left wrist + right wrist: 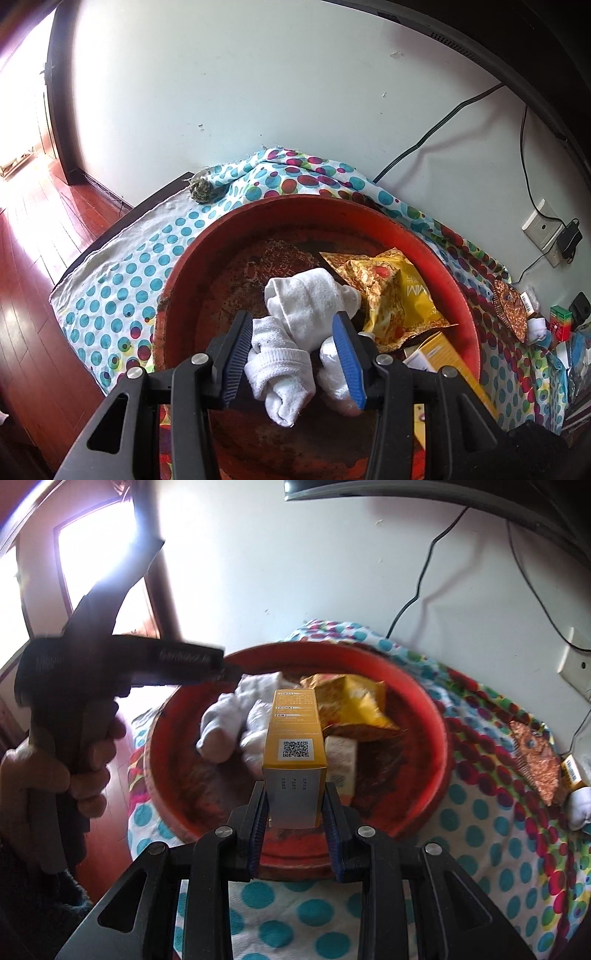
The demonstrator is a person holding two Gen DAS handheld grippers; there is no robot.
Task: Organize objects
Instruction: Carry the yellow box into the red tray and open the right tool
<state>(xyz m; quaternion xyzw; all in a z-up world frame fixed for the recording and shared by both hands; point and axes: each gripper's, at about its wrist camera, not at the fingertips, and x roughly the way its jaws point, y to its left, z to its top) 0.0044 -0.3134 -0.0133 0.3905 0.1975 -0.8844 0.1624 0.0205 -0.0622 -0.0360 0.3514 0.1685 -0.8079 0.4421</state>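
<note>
The polka-dot cloth [122, 280] covers the table surface and carries all other items. On it sits the red basin [424, 236], round and worn inside, filling the centre of both wrist views. Within the basin, a yellow snack packet [399, 291] lies at about 2 o'clock, and white rolled socks [306, 299] lie near the middle, touching the packet's left edge.

The right gripper [295, 805] holds a yellow box [295, 734] with a QR code on its upper face; the jaws are clamped on the box's grey end, and the box stands out over the basin's 6 o'clock rim. A second pale box [341, 764] lies just beside it, at its right.

The left gripper [293, 345] hangs over the basin with jaws wide apart. Socks lie below and between them; whether the pads touch them cannot be told.

At the cloth's 3 o'clock side lies a brown packet [511, 310].
</note>
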